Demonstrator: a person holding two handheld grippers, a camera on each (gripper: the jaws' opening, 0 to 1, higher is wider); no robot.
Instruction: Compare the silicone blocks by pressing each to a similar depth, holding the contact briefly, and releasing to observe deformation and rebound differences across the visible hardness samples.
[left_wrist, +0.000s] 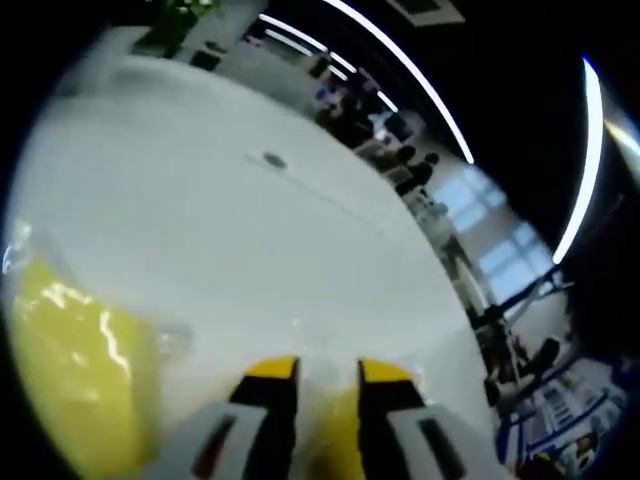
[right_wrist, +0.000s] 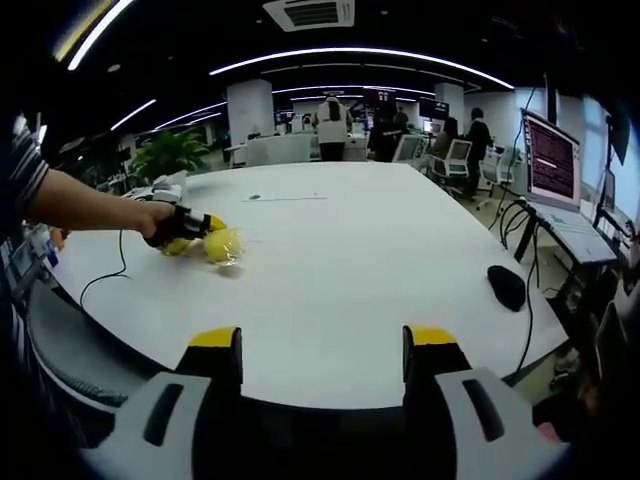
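Observation:
In the left gripper view a soft yellow silicone block (left_wrist: 335, 440) sits between the yellow-tipped jaws of my left gripper (left_wrist: 328, 372), which stand close together on it. A second yellow block in clear wrap (left_wrist: 70, 370) lies to the left, large and blurred. In the right gripper view a hand holds that left gripper (right_wrist: 185, 228) low on the white table (right_wrist: 350, 260), its tips at the yellow blocks (right_wrist: 222, 245). My right gripper (right_wrist: 325, 345) hovers at the table's near edge, open, with nothing between its jaws.
A black mouse (right_wrist: 507, 286) lies on the right of the table, with a lit screen (right_wrist: 552, 160) beyond it. A thin cable (right_wrist: 110, 275) runs off the left edge near a grey chair (right_wrist: 70, 340). A plant (right_wrist: 170, 152) and several people stand behind.

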